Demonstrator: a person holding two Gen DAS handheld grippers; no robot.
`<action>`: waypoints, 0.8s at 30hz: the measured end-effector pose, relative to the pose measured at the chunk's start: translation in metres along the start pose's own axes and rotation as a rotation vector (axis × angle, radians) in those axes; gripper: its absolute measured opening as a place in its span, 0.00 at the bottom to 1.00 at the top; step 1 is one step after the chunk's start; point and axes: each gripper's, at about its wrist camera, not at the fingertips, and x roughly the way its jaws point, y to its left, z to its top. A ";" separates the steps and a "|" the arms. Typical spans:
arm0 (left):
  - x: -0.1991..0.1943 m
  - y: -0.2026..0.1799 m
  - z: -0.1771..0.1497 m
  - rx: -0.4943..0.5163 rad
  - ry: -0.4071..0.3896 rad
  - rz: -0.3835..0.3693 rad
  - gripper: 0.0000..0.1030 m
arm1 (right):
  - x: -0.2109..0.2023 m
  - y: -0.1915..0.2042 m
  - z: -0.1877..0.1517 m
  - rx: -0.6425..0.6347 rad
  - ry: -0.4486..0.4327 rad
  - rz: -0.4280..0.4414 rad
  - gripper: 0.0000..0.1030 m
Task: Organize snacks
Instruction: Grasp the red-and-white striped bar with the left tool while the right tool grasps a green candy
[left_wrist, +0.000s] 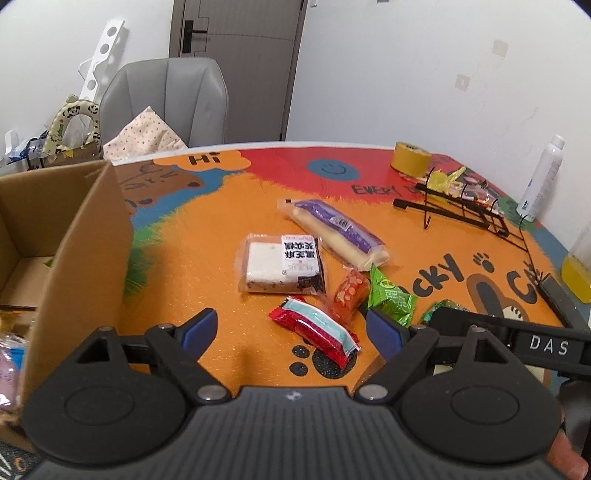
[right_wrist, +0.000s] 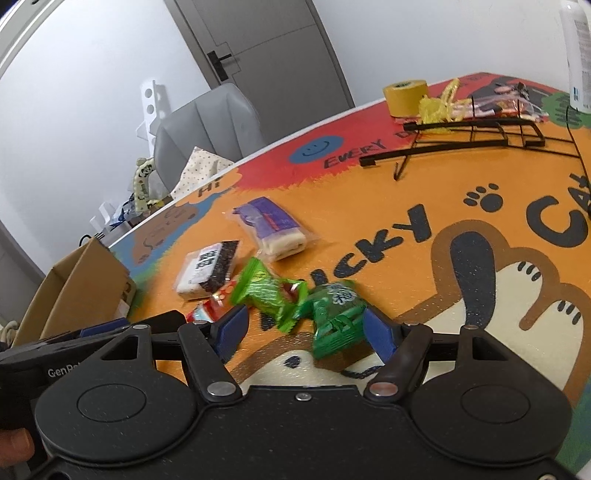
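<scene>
Table (left_wrist: 229, 229) with orange cartoon mat fills both views. Cardboard box (left_wrist: 85, 236) on its left edge, open-topped, some packets visible inside at the near corner. Grey chair (left_wrist: 166, 99) behind the far edge, door (left_wrist: 240, 55) beyond. Black wire rack (left_wrist: 461, 210) lies far right with yellow and clear wrappers on it; yellow tape roll (left_wrist: 410, 158) just behind it, white spray bottle (left_wrist: 541, 177) at the far right edge. Snacks loose mid-table: long purple-and-cream pack (left_wrist: 340, 232) farthest, white cake pack with black label (left_wrist: 282, 264) left of it, orange-red candy (left_wrist: 349, 293), red-and-teal bar (left_wrist: 314, 330) nearest. Two green packets (right_wrist: 273, 295) (right_wrist: 338, 319) right of those. Left gripper (left_wrist: 291, 332) spread wide, empty, red-and-teal bar lying between its blue pads, not pinched. Right gripper (right_wrist: 303, 332) spread, darker green packet between its pads, contact not visible; lighter green one just beyond the left pad. Grippers sit side by side, each in the other's view.
</scene>
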 end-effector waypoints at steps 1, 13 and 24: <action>0.004 -0.001 0.000 0.002 0.006 0.001 0.84 | 0.002 -0.003 0.000 0.005 0.002 -0.002 0.68; 0.037 -0.013 -0.002 0.016 0.041 0.020 0.84 | 0.019 -0.014 0.006 0.015 0.012 -0.023 0.68; 0.045 -0.012 -0.006 0.032 0.061 0.040 0.84 | 0.029 -0.005 0.008 -0.040 -0.014 -0.073 0.70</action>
